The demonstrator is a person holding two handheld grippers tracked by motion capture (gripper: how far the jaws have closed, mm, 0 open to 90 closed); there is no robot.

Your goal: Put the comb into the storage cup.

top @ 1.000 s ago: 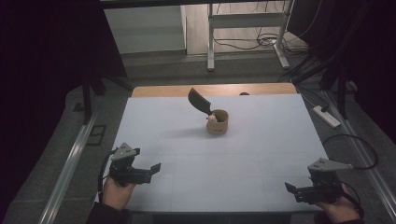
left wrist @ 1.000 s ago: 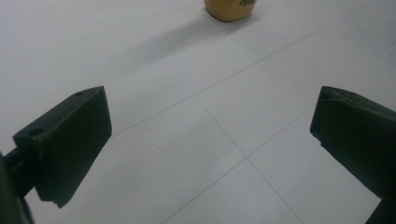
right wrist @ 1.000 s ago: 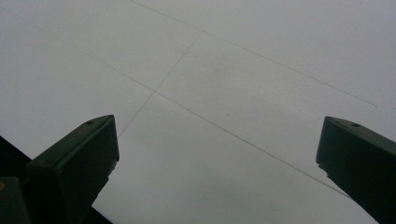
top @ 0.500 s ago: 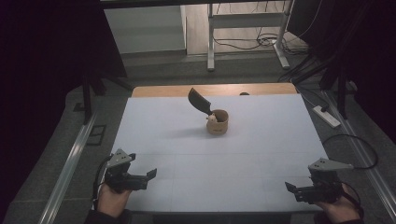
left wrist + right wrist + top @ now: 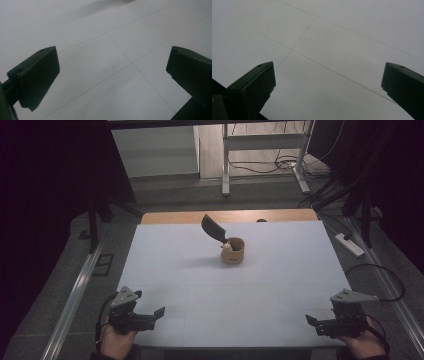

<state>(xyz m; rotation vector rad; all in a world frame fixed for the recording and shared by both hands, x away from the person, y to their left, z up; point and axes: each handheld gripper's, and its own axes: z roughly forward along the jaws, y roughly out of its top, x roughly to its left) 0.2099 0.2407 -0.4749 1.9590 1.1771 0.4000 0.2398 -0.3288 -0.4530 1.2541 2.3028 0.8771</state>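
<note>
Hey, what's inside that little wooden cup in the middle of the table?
A dark spatula stands tilted in the wooden cup, its blade leaning up and away to the left. Something small and pale sits at the rim beside it. The cup's wall hides the bottom and the spatula's lower end.

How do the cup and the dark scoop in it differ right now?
The cup is tan, round and stands upright on the table; the scoop is near black, flat-bladed and leans up and to the left out of the cup. The cup sits low, while the scoop rises above its rim. Both are far from either tool.
</note>
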